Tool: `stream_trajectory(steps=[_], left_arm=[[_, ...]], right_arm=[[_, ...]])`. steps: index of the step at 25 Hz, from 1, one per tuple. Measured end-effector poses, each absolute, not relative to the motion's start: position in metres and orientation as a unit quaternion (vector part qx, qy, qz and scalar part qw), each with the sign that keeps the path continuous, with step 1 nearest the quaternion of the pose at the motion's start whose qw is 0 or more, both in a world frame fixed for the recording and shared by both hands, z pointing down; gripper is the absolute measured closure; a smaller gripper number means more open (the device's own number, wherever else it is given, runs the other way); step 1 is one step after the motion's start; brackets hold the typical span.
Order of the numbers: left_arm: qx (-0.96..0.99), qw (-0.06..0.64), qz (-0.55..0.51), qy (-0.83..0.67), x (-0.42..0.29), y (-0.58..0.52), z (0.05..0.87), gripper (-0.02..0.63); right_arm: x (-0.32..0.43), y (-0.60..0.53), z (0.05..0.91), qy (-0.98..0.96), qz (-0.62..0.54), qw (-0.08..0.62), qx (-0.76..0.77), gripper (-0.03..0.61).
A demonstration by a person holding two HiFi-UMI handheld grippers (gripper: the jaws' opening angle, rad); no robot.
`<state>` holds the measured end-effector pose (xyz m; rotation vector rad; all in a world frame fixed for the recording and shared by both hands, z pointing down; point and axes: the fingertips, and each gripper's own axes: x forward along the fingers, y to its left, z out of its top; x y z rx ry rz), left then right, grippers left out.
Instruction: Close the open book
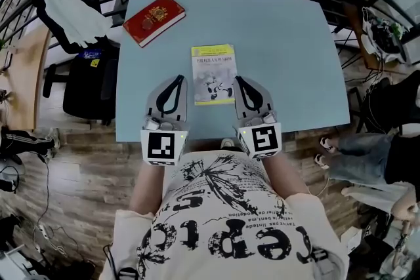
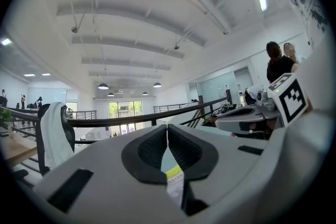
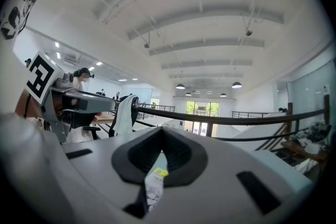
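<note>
The right tongs point level, their dark-padded jaws meeting at the tips with nothing held between them. Through the gap behind the tips shows a strip of the book — white with a yellow label — lying on the pale blue worktop. Beyond runs a black railing, and to the left a white garment hangs over a chair.

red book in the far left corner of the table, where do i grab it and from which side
Probably take the red book by its near long edge, where the white pages show its thickness. It lies flat and skewed on the table, so come in low from the near right, fingers opened over and under that edge.
</note>
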<state>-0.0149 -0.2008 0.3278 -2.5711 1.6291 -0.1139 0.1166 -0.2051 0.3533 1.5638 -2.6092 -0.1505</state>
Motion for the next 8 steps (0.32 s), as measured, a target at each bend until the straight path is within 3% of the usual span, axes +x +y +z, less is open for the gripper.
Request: stream_trajectory(steps=[8], left_arm=[[-0.847,0.040,-0.042,0.529,-0.0155,-0.1994,0.3342,0.592]], right_arm=[[0.1120,-0.2031,0.3533,-0.858,-0.057,0.058,0.507,0.569]])
